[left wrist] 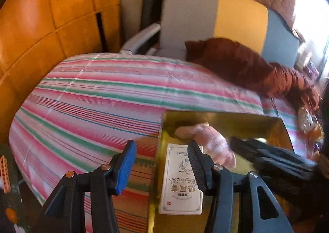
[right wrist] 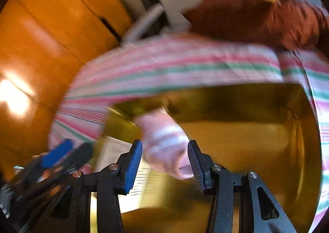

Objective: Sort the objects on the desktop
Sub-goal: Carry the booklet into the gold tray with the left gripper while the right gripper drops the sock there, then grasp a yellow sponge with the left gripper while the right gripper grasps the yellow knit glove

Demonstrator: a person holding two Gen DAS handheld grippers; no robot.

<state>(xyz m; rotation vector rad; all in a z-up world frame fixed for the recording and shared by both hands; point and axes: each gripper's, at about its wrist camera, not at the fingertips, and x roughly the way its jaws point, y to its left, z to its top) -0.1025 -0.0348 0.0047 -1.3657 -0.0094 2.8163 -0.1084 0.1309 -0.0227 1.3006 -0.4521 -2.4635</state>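
- Left wrist view, at 9 o'clock: an orange wooden panel (left wrist: 41, 27) is curving along the edge of the striped cloth (left wrist: 92, 99), which is covering the table.
- At 6 o'clock the left gripper (left wrist: 162, 168) is hanging over the left wall of the gold box (left wrist: 226, 118); its fingers are standing apart and pinching nothing, the blue pad over the cloth and the ribbed one over the box.
- The white carton (left wrist: 181, 183) is lying flat inside the box, against that left wall, at 6 o'clock.
- A pink bundle (left wrist: 213, 140) is lying in the box just past the carton, toward 4 o'clock.
- At 4 o'clock the right gripper (left wrist: 273, 159) is reaching into the box as a dark blur.
- At 2 o'clock a rust-red cloth (left wrist: 246, 64) is lying on the table's far edge, before a grey, yellow and blue chair back (left wrist: 226, 16).
- Right wrist view, blurred: at 8 o'clock the left gripper (right wrist: 67, 152) is showing beside the box wall.
- At 6 o'clock the right gripper (right wrist: 165, 163) is sitting over the box (right wrist: 246, 140); the pink bundle (right wrist: 164, 142) is lying between its spread fingers, and I cannot tell whether the pads are touching it.
- The carton (right wrist: 115, 154) is showing at 7 o'clock.
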